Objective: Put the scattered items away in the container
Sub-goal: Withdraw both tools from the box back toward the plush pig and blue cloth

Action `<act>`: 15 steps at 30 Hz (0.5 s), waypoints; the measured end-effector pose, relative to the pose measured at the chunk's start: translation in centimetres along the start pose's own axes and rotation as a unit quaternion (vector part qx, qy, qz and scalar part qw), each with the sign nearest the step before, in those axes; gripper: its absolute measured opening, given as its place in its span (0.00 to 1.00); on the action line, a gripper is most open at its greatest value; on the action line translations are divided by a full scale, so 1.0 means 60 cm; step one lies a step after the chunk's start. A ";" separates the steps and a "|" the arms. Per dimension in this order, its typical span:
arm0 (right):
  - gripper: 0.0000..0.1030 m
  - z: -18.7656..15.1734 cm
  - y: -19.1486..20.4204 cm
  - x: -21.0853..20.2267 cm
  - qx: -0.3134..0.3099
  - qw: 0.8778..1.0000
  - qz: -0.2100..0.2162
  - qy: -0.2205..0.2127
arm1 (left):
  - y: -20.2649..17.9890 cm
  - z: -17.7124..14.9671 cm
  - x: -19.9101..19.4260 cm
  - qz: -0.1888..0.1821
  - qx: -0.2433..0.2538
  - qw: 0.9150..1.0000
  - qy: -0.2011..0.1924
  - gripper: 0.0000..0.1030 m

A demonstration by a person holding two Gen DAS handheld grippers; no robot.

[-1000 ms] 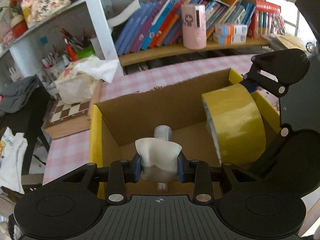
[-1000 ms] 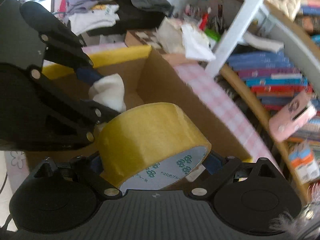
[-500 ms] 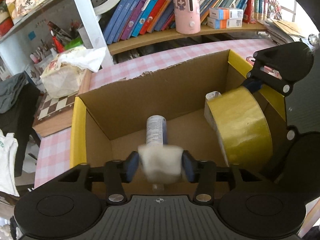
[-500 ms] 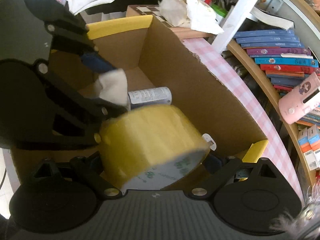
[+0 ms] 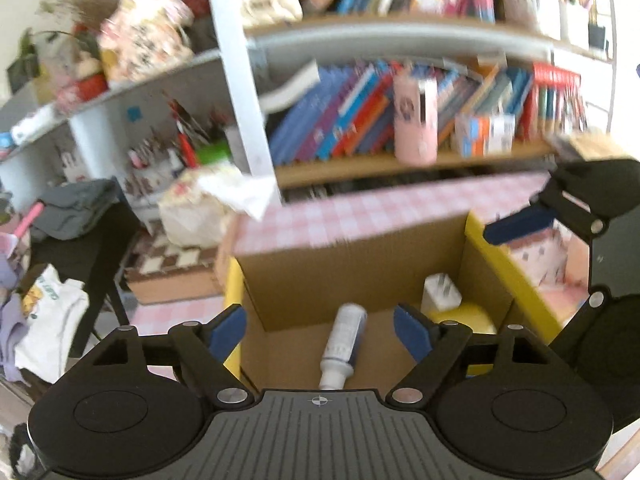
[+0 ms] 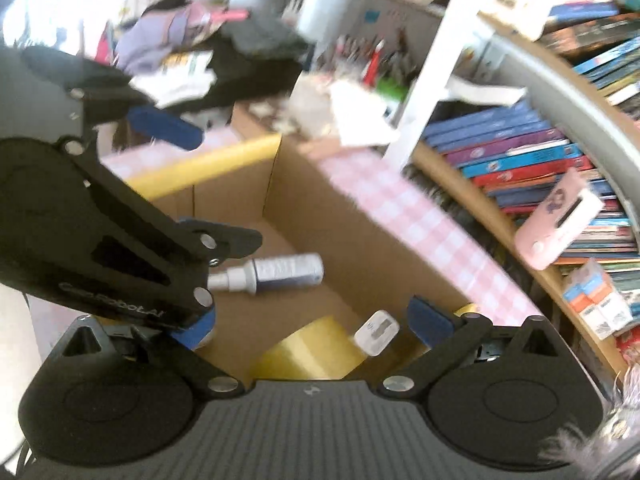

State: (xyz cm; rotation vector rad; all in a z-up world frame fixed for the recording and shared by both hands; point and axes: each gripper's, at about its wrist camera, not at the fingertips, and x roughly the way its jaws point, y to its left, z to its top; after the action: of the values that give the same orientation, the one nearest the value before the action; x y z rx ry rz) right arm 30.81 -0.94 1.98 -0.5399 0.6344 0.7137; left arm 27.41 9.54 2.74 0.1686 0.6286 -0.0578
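The spray bottle [image 5: 343,344] lies on its side on the floor of the cardboard box [image 5: 352,256], long axis running from the near edge toward the far wall, nozzle nearest. The left gripper [image 5: 320,330] is above it, jaws still opening, nothing between them. Beside the bottle, toward the box's right wall, rests the yellow tape roll [image 6: 308,354], a small white tag [image 6: 376,332] against it. The right gripper [image 6: 312,320] hangs over the roll — jaws spread wide and empty. Beyond the box lies pink checked tablecloth [image 5: 360,208], then a bookshelf [image 5: 400,160].
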 end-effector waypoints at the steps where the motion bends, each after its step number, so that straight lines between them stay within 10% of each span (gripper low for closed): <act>1: 1.00 0.001 0.004 -0.014 0.005 1.000 -0.006 -0.011 | 0.000 0.001 -0.014 0.005 -0.005 1.000 -0.009 0.81; 15: 1.00 -0.048 0.079 -0.147 0.046 0.994 -0.056 -0.083 | -0.027 -0.057 -0.177 0.039 -0.023 0.996 -0.072 0.85</act>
State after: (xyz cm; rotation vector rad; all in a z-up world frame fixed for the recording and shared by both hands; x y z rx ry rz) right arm 21.18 -3.52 4.98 -0.4235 0.4754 0.6130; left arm 16.70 8.58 6.03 0.1433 0.4796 0.0190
